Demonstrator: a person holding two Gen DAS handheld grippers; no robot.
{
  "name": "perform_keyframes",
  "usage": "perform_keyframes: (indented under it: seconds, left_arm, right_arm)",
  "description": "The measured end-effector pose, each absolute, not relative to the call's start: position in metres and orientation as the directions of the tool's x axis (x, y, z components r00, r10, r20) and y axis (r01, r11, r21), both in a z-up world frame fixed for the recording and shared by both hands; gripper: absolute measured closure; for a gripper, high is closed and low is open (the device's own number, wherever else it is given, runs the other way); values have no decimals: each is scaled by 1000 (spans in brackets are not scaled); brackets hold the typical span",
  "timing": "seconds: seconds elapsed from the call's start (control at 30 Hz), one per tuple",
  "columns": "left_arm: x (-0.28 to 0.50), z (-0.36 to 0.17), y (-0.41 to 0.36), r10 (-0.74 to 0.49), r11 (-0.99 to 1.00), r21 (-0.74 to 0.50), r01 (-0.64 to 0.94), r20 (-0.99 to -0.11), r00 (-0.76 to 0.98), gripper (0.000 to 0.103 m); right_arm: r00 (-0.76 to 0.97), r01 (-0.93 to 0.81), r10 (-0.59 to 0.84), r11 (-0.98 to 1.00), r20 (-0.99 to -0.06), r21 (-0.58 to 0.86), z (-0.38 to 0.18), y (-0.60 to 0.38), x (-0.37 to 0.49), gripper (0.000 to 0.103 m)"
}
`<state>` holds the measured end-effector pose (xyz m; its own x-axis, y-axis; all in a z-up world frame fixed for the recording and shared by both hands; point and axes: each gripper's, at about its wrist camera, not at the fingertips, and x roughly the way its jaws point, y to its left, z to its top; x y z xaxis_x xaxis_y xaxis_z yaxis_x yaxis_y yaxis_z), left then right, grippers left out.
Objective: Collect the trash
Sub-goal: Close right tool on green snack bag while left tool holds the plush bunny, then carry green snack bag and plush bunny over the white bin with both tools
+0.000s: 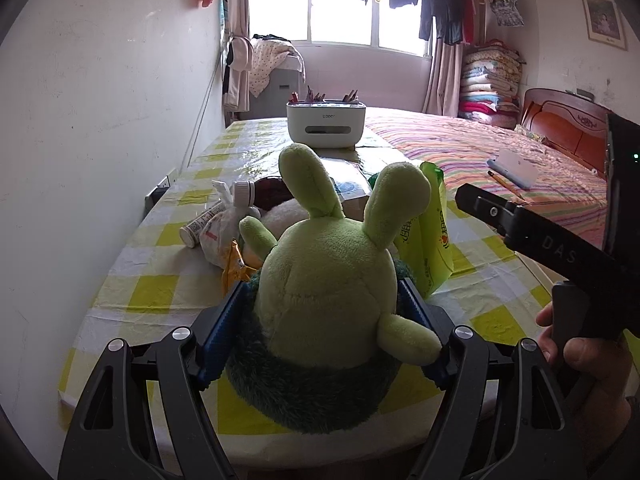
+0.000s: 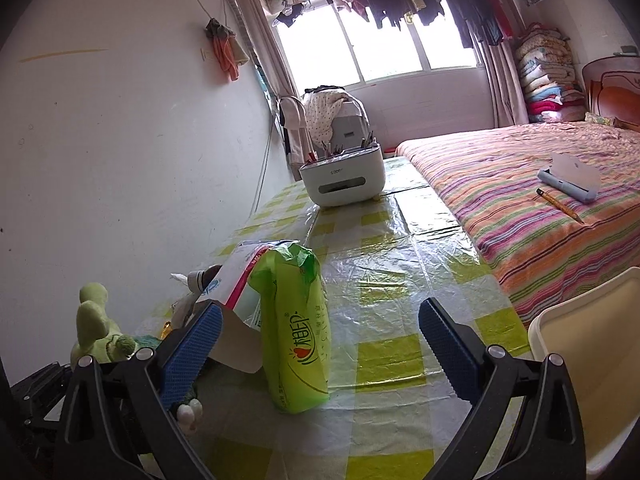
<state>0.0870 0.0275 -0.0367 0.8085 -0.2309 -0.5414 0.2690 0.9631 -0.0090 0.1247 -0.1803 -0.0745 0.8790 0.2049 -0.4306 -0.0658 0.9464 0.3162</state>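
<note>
Currently the left gripper (image 1: 326,312) is clenched on a green plush toy (image 1: 324,280) sitting on the checkered counter (image 1: 152,292), its blue pads pressed to both sides. Just past the toy lie a knotted white bag (image 1: 220,232), an orange wrapper (image 1: 234,266) and a green tissue pack (image 2: 296,328). The right gripper (image 2: 320,344) hangs released, jaws wide apart around the upright pack without touching it.

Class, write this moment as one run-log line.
left gripper: shut on green plush toy | right gripper: open, empty, facing green packet | packet: upright on checked table
</note>
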Motion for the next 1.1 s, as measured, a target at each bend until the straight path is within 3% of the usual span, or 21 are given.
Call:
perform_keyframes:
  seconds: [0.17, 0.23, 0.37, 0.43, 0.53, 0.63, 1.1]
  left_arm:
    - [80, -33, 48, -224, 970, -34, 242, -525, 821, 29]
    - [79, -32, 53, -224, 971, -44, 237, -527, 820, 29]
    - [78, -31, 58, -229, 971, -60, 233, -525, 819, 29]
    - [78, -30, 59, -235, 969, -67, 236, -523, 819, 29]
    - [77, -30, 57, -243, 967, -66, 246, -521, 818, 29]
    - [78, -29, 55, -256, 964, -72, 256, -517, 817, 29]
    - [78, -26, 3, -316, 942, -64, 330, -509, 801, 29]
  right_arm:
    - [853, -93, 188, 973, -487, 211, -79, -159, 144, 12]
    - [839, -91, 168, 981, -517, 171, -84, -150, 155, 29]
    - [780, -99, 192, 978, -596, 186, -99, -146, 175, 41]
    - [755, -115, 231, 968, -613, 223, -105, -147, 180, 66]
    - [738, -144, 260, 962, -623, 231, -108, -142, 180, 85]
    - [759, -136, 237, 968, -606, 209, -106, -139, 173, 90]
    - [886, 19, 123, 954, -447, 300, -69, -199, 122, 91]
